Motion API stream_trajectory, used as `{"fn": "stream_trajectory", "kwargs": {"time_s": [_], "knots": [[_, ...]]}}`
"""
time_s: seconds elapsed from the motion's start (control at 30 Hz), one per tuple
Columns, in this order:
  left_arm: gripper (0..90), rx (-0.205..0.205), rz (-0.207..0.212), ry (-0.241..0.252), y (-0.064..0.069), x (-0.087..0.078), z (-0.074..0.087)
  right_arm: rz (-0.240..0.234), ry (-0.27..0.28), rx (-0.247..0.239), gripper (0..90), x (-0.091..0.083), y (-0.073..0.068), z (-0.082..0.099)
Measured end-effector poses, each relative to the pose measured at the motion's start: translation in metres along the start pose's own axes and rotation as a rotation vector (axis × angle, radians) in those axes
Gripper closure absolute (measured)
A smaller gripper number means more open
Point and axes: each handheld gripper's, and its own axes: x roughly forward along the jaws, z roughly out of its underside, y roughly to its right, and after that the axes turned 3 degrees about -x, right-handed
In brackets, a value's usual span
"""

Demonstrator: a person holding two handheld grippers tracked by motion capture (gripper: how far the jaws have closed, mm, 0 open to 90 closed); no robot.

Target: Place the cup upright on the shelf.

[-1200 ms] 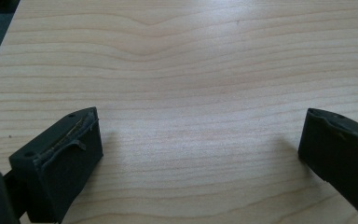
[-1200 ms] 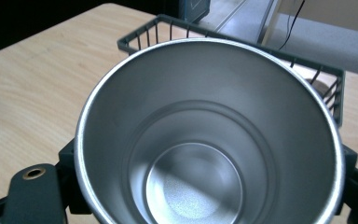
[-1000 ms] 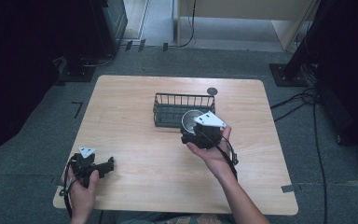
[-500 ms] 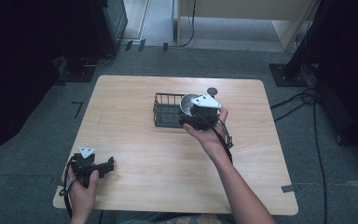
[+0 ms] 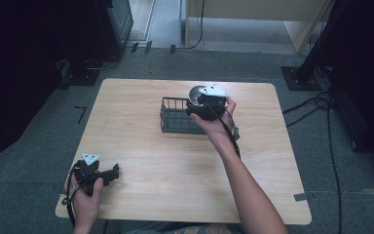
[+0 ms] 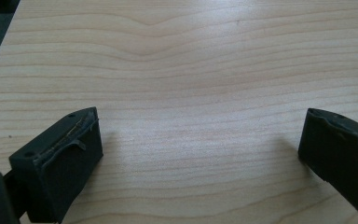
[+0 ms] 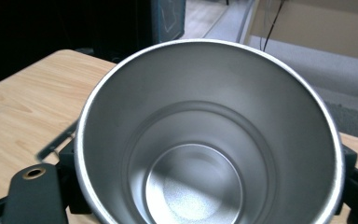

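Carrying the steel cup (image 7: 209, 135), the right gripper (image 5: 205, 103) is moving farther over the wire basket (image 5: 175, 118), clenching the cup between its jaws. Meanwhile the left gripper (image 6: 200, 154) is resting released on the table (image 5: 141, 165).

lab-like recording room, bare wooden table (image 5: 141, 146) on grey carpet (image 5: 34, 156), floor cables (image 5: 331, 112), dark equipment stands (image 5: 311, 63)

Cup (image 5: 195, 94) above basket (image 5: 175, 118), basket mid-table (image 5: 141, 97), left gripper (image 5: 113, 172) near corner
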Motion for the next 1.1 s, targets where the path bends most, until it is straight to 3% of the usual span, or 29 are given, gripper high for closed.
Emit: {"fn": "stream_trajectory", "kwargs": {"time_s": [0.5,0.8,1.1], "knots": [[0.0,0.001,0.000,0.000,0.000,0.000,0.000,0.019,-0.089,0.054,18.0,0.041,0.007,0.017],[0.0,0.000,0.000,0.000,0.000,0.000,0.000,0.009,-0.150,0.072,17.9,0.054,0.005,0.032],[0.0,-0.001,0.000,0.000,0.000,0.000,0.000,-0.003,-0.182,0.046,17.8,0.057,0.005,0.034]]}}
